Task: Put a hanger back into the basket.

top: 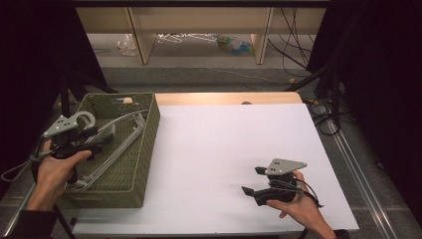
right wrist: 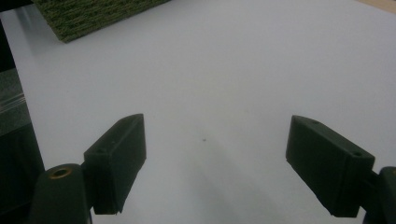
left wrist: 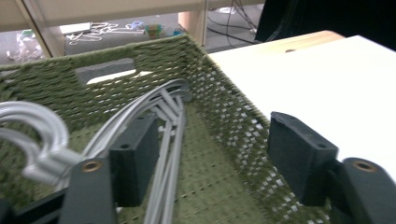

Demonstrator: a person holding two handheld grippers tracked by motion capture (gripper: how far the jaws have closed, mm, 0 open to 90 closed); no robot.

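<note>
**Plainly, the tangle is the hazard**

Likely the worst outcome is lifting more than one of the grey hangers [left wrist: 163,140] at once: they lie stacked in the green woven basket [top: 149,129], wires overlapping, so a bite on one wire could drag its neighbours up, or snag a hook [left wrist: 42,135] in the weave and tip the basket. A bite on a thin, smooth wire could also slip.

The left gripper [top: 97,139] hovers over the basket's near-left part with its jaws spread wide and nothing between them. In the left gripper view the hanger wires run up just inside the left-hand jaw, toward the far corner of the basket, while the hooks curl at the left, beside that jaw; whether the jaw touches a wire I cannot tell.

The right gripper [top: 253,180] rests low over the bare white tabletop [right wrist: 210,70], well apart from the basket, jaws equally wide and empty.
</note>
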